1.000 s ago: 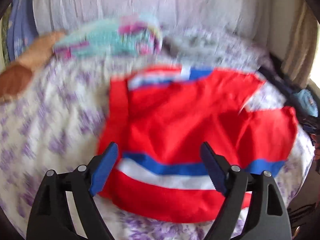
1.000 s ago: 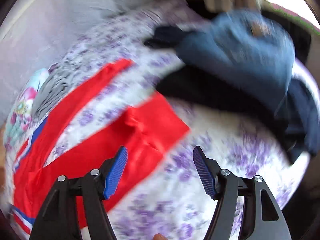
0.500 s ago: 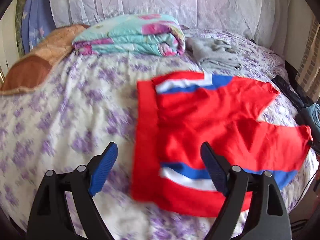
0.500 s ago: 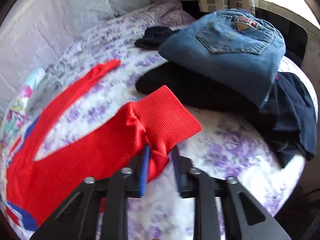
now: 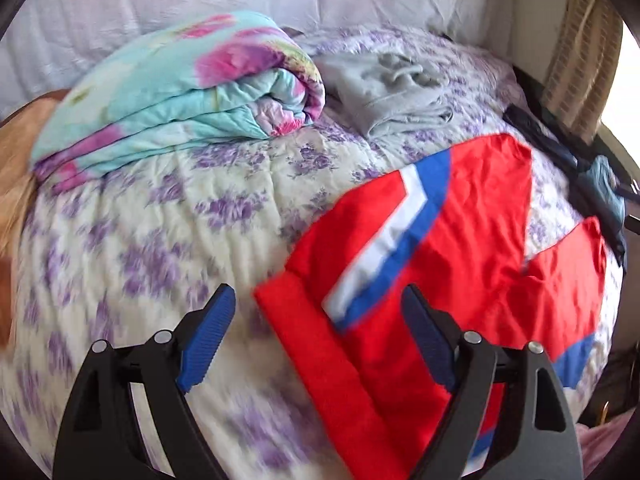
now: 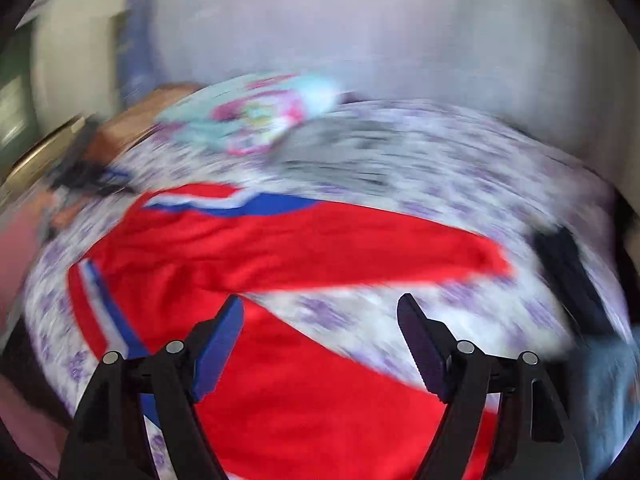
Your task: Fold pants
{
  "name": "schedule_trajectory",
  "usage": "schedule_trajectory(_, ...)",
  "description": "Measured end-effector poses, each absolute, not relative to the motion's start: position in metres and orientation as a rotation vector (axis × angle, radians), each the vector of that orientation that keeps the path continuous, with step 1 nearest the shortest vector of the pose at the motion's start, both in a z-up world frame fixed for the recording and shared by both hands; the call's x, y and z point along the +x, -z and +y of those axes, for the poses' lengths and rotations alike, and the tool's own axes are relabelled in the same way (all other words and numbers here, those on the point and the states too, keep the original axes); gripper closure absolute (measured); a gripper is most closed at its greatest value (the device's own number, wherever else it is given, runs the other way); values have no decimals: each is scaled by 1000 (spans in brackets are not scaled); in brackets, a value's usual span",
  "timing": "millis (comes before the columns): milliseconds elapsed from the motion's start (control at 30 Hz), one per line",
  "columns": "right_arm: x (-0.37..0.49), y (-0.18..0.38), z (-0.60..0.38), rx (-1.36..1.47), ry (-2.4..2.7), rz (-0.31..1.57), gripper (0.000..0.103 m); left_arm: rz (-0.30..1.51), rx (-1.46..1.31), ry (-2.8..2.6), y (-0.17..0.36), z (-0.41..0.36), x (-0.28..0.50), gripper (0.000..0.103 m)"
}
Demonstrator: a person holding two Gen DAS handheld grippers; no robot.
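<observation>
The pants (image 5: 460, 248), red with blue and white stripes, lay spread flat on the bed (image 5: 160, 240), both legs splayed apart with flowered cover showing between them. My left claw (image 5: 316, 336) stood wide with nothing in it, hovering over the waistband corner; the red cloth showed below the gap, but the pads were clear of it. My right claw (image 6: 320, 344) had just been opening and stood wide too, empty, above the nearer leg; that view was badly smeared. Beyond the pants, a folded quilt (image 5: 180, 100) sat near the head of the bed, with grey clothes (image 5: 392, 92) just beside it. Dark clothes (image 5: 560, 148) lay at the bed's far right edge.
</observation>
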State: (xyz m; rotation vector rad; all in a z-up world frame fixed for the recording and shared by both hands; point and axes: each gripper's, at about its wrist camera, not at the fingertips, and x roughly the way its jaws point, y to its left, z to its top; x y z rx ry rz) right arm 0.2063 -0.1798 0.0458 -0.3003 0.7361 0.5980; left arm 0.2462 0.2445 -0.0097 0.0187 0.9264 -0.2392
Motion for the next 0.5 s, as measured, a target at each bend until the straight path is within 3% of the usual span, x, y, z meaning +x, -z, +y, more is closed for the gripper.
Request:
schedule_trajectory(200,314,-10,-60,-532,-884,803,27,965,137,361,24,246,286,21)
schedule_trajectory(333,383,28,-13,-611,-989,919,40,1022,114,504,34,258,312,21)
schedule_trajectory(500,430,55,2,-672,-1055,1006,40,1109,163,636,56,250,325,21)
